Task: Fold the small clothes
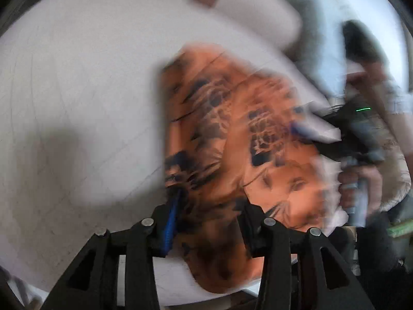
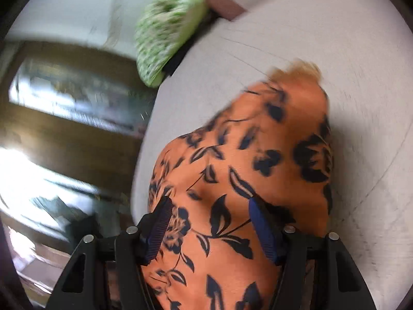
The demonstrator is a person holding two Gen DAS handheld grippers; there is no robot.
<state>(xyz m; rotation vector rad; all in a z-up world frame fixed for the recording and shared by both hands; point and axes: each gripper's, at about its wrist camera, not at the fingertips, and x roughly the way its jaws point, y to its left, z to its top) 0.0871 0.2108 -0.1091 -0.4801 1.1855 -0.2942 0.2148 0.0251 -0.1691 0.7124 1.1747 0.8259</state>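
L gripper [image 1: 206, 222]: blue-padded fingers [image 1: 170, 222] stand apart w/ the orange floral garment [image 1: 232, 134] bunched between them, but blur hides whether the pads actually pinch it, so the hold can't be told. R gripper [image 2: 209, 232]: fingers [image 2: 263, 230] also spread, cloth draped over and between them, clamp likewise unclear. Garment lies on a pale grey round worktop [image 2: 335, 38]; green patterned cushion [image 2: 170, 25] sits at its far edge.
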